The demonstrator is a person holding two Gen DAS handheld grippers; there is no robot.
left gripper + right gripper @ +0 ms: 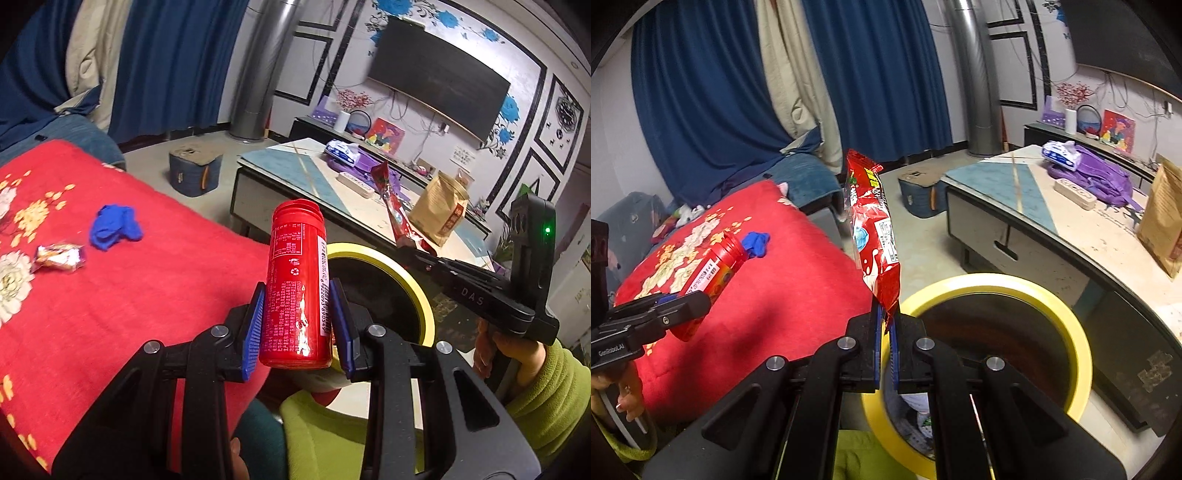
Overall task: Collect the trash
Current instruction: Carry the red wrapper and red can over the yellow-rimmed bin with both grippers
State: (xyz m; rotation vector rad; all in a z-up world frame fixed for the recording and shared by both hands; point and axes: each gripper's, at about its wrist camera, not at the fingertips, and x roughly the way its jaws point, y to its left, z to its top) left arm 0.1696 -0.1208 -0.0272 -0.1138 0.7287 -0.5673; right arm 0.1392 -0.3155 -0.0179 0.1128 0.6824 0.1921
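1. A foil candy wrapper (59, 257) lies far left on the red flowered blanket (147, 280), with a crumpled blue cloth (114, 226) just beside it to the right
2. The left gripper (297, 325) has its blue pads clamped on the lower half of a red plastic bottle (297, 284), cap pointing up and away, over the blanket's edge
3. A yellow-rimmed trash bin (413, 280) stands on the floor between blanket and coffee table (295, 173)
4. The right gripper (885, 345) is pinched tight on the bottom corner of a red snack wrapper (873, 229), which stands upright over the bin's near rim
5. On the table sit a purple backpack (1097, 177) and a brown paper bag (1163, 218)
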